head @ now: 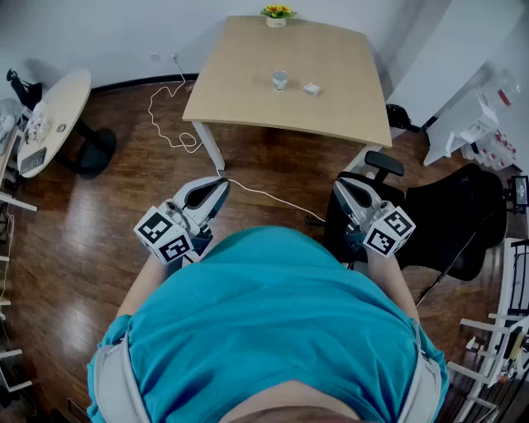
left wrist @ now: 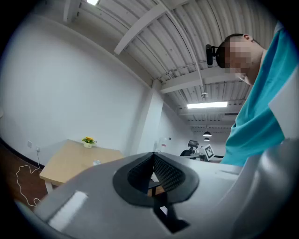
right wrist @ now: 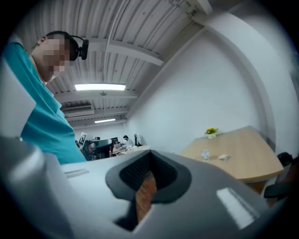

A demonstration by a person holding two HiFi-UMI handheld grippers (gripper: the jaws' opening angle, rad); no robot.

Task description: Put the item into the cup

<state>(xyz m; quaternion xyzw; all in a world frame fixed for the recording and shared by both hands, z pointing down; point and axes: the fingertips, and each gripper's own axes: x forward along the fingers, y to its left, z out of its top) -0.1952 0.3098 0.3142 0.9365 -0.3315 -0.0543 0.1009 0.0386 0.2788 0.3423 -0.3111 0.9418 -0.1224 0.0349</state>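
Viewpoint: looking steeply down from the person's head onto a teal shirt, which fills the lower half of the frame.
Left gripper: the left gripper is held close to the chest, left of centre, its tip pointing up the frame toward a table. Its jaws are pressed together with nothing between them.
Right gripper: the right gripper is held the same way, right of centre. Its jaws meet at the tip and carry nothing.
Table: a light wooden table stands in the upper centre, well apart from both grippers.
Cup: a small pale cup stands upright near the middle of the tabletop.
Item: a small white item lies on the tabletop just right of the cup, apart from it and outside it.
Flowers: a little pot of yellow flowers sits at the table's far edge, top of the frame.
Floor: a dark wooden floor, with a white cable trailing left of the table.
Chair: a black office chair is at the right, beside the right gripper.
Side table: a round pale table is at the left edge.
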